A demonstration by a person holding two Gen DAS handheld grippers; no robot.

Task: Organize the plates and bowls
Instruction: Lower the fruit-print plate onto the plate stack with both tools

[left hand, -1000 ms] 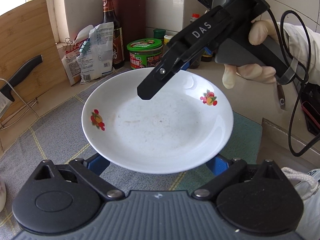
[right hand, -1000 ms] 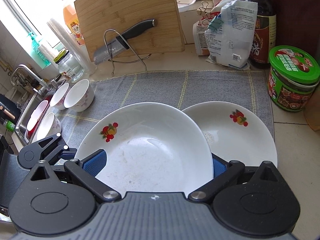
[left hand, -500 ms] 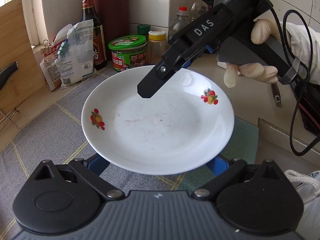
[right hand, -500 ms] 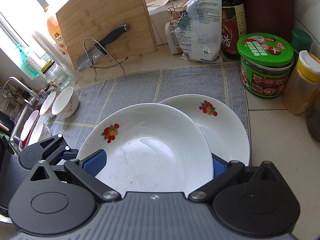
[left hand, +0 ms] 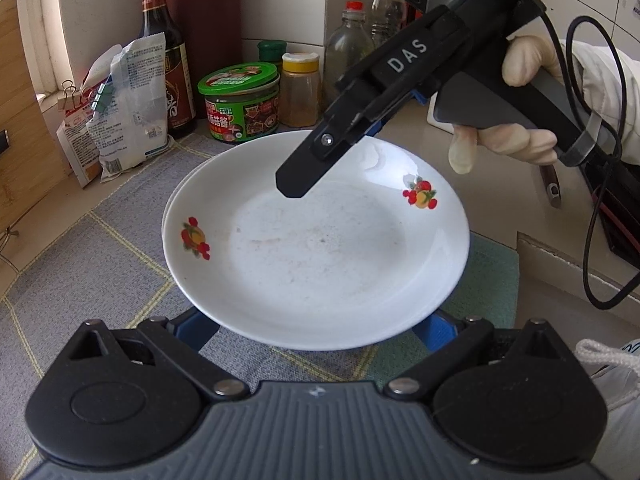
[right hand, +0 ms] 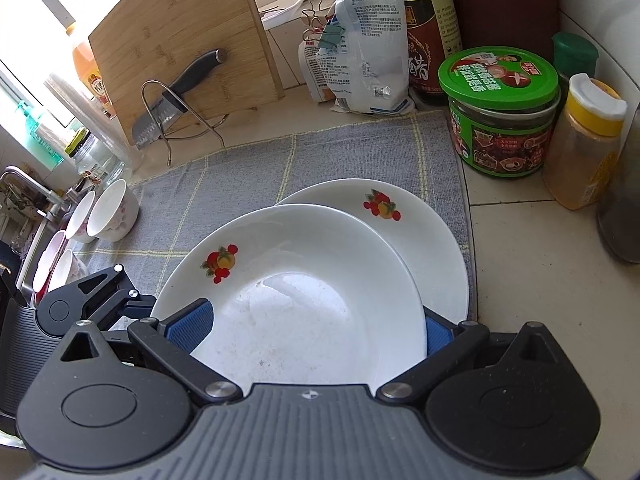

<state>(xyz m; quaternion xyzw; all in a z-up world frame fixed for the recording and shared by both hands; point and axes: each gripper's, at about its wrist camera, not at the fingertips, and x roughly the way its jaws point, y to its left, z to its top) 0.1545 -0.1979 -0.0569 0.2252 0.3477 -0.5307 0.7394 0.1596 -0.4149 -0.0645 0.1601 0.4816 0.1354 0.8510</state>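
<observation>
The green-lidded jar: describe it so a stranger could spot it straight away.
Start at the grey checked cloth on the counter and go to its far right corner. Just off that corner stands the green-lidded jar, squat and wide with dark contents. It sits between the tall dark sauce bottle and the slimmer yellow-capped spice bottle.

Tiled counter (right hand: 532, 280) — grey checked mat (right hand: 340, 160) on it, lower plate (right hand: 420, 232) on mat, green-lidded jar (right hand: 500, 112) beside.
</observation>
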